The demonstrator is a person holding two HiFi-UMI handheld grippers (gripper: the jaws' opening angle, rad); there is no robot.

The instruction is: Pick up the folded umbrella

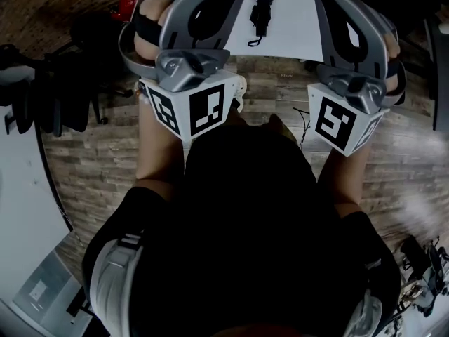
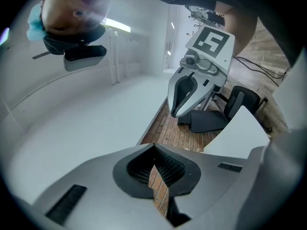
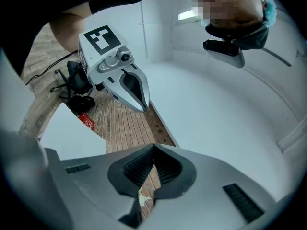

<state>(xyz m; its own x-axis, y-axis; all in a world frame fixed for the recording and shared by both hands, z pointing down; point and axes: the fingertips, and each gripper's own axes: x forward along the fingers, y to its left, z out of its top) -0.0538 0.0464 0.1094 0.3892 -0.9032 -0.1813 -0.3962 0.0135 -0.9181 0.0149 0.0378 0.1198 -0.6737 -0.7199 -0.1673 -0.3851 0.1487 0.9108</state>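
Folded umbrella (image 1: 260, 7) on table (image 1: 302, 20), left tongs (image 2: 154, 150) closed, right tongs (image 3: 153, 150) closed

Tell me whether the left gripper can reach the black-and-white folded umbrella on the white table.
Probably yes. The black-and-white folded umbrella lies uncovered on the white table, ahead of the left gripper, with nothing between them, but its shut jaws must open first.
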